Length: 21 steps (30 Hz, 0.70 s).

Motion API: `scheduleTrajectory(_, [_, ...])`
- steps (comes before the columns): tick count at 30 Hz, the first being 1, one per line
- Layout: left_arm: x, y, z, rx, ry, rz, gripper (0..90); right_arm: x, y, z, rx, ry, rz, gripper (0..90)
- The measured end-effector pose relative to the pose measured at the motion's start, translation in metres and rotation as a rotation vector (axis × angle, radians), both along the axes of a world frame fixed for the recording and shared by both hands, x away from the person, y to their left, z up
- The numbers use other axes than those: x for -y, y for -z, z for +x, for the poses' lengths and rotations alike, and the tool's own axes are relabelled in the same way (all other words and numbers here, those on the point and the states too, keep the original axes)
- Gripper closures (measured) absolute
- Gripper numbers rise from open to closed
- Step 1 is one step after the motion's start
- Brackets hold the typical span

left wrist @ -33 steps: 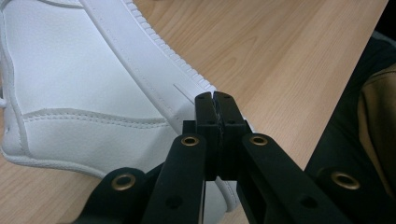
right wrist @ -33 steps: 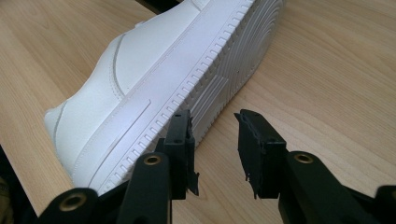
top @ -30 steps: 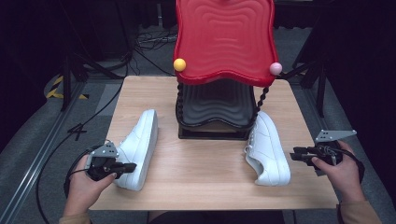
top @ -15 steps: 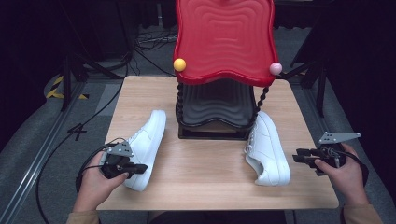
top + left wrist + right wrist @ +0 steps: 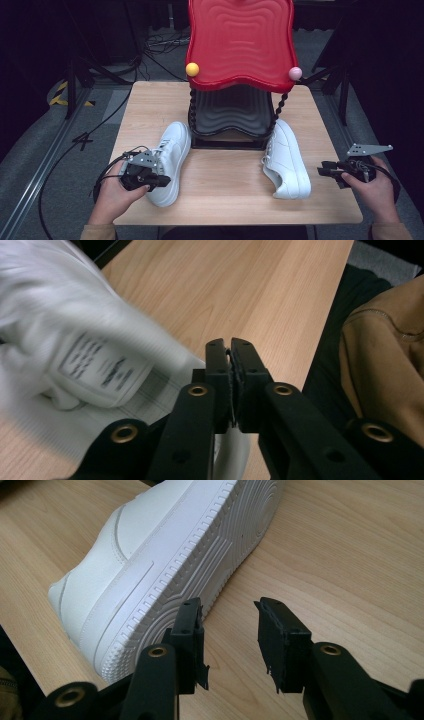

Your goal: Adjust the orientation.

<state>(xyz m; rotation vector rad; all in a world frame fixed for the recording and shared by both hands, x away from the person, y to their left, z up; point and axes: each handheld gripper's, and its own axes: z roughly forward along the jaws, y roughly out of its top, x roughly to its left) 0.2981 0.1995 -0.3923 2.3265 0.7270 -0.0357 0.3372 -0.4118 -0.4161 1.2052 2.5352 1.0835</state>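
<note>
While the left gripper [image 5: 159, 181] pinches the left shoe [image 5: 169, 161] with its jaws just easing apart, the right gripper [image 5: 326, 170] gapes empty beside the right shoe [image 5: 286, 159].

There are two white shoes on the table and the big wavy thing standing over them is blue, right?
Not quite. The wavy thing is red, not blue, as the high view shows. The two white shoes, one on the left and one on the right, do lie on the table.

I note even overhead light on table [image 5: 235, 185], dark surroundings beyond all edges. White shoe [image 5: 75, 355] motion-blurred in left gripper view. Right gripper view sharp, soft shadows.
</note>
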Motion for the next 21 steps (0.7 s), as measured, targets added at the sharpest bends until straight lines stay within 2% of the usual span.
scheduleTrajectory(4, [-0.002, -0.003, -0.002, 0.011, -0.008, -0.005, 77.0, -0.002, 0.001, 0.0, -0.003, -0.006, -0.003, 62.5])
scheduleTrajectory(10, [0.0, -0.005, -0.003, 0.014, -0.006, -0.005, 71.7, -0.004, 0.002, 0.002, -0.002, -0.011, -0.007, 62.2])
scheduleTrajectory(13, [0.002, -0.005, -0.004, 0.004, -0.005, -0.002, 68.7, -0.004, 0.002, 0.002, -0.003, -0.01, -0.004, 62.1])
scheduleTrajectory(16, [0.006, -0.003, -0.002, -0.015, -0.012, 0.036, 61.9, -0.004, 0.003, 0.002, -0.003, -0.01, -0.005, 62.0])
scheduleTrajectory(19, [0.01, 0.001, -0.001, -0.029, -0.013, 0.057, 54.4, -0.004, 0.003, 0.001, -0.007, -0.014, -0.006, 61.8])
scheduleTrajectory(21, [0.012, 0.003, 0.0, -0.046, 0.0, 0.066, 53.4, -0.005, 0.003, 0.001, -0.006, -0.017, -0.008, 61.7])
